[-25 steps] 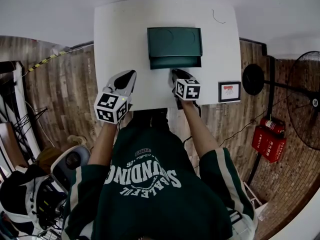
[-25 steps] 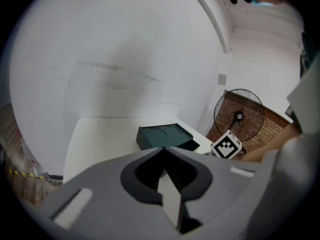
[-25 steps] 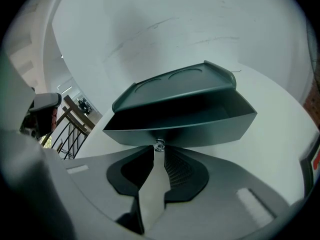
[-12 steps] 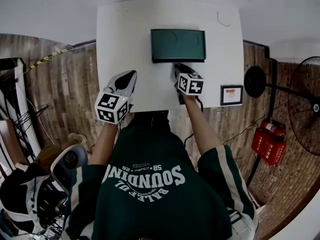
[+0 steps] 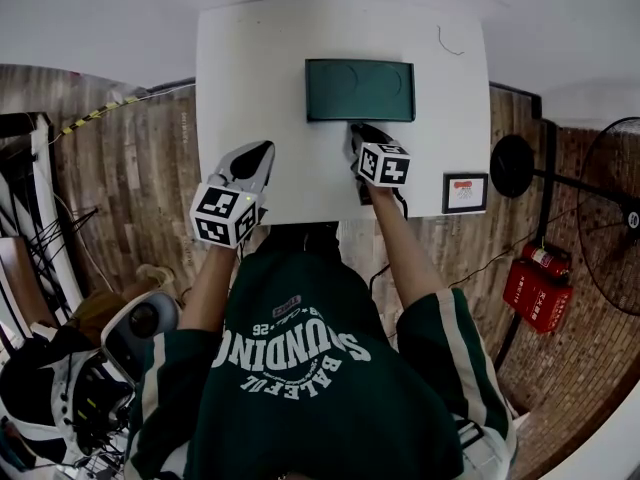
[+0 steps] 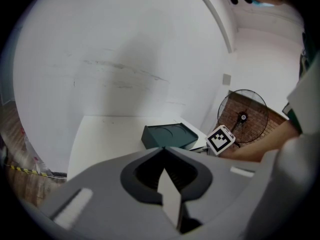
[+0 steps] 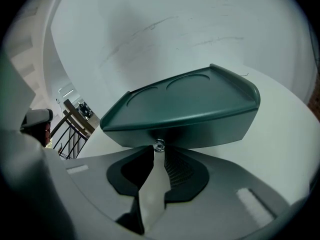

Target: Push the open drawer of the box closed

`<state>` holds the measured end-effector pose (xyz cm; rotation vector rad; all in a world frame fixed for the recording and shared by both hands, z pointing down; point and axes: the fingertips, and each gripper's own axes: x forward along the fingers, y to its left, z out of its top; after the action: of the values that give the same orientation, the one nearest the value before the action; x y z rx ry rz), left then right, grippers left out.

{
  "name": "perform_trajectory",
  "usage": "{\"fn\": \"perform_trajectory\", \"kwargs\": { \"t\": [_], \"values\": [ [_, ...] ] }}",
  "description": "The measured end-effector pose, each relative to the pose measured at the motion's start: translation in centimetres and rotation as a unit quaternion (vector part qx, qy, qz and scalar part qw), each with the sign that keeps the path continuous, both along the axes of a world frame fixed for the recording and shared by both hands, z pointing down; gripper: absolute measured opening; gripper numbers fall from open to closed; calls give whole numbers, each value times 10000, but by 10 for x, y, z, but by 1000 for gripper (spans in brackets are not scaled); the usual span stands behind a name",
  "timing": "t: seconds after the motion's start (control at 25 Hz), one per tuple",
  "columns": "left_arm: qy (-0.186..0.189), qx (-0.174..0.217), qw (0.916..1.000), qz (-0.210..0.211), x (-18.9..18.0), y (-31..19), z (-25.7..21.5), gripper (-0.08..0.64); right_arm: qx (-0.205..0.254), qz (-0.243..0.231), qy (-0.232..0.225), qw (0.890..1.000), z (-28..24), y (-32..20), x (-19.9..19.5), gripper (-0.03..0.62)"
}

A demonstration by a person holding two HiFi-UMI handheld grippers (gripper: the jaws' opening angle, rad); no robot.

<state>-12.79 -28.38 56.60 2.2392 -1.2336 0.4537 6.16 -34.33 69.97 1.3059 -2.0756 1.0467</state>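
A dark green box (image 5: 359, 90) stands at the middle back of the white table (image 5: 250, 68), its drawer front flush with the body. In the right gripper view the box (image 7: 185, 109) fills the middle, with a small metal knob (image 7: 159, 145) on the drawer front. My right gripper (image 5: 358, 130) is shut, and the tips of this gripper (image 7: 158, 151) rest against that knob. My left gripper (image 5: 258, 151) hovers over the table's near left, shut and holding nothing. From the left gripper view the box (image 6: 167, 135) lies ahead of the left gripper (image 6: 163, 156), to the right.
A small framed card (image 5: 463, 192) sits at the table's right near corner. A standing fan (image 5: 620, 208) and a red fire extinguisher (image 5: 540, 276) are on the floor to the right. The table's near edge runs just under both grippers.
The drawer has slid from sticking out to flush with the box. My right gripper moved forward with it toward the box. The left gripper stayed put.
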Motion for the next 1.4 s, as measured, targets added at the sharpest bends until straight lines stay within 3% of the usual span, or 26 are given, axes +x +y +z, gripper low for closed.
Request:
{"fn": "perform_trajectory", "kwargs": {
  "t": [0.36,0.48,0.56,0.92,1.4],
  "values": [
    [0,155,9999,-3,2,6,-10,52,-67,-87,-46,9999,-2,32,-2,72],
    [-17,240,9997,-31,4,9,-16,52,93,-97,-24,9999,-13,45,3,33],
    [-37,311,9995,-47,7,12,-22,52,320,-86,-36,9994,-28,50,8,2],
    [-135,882,9960,-8,30,30,-64,52,1655,-179,-111,9860,-123,64,27,2],
    [-146,1602,9870,-17,57,53,-122,52,3002,-429,-201,9527,-242,89,40,2]
  ]
}}
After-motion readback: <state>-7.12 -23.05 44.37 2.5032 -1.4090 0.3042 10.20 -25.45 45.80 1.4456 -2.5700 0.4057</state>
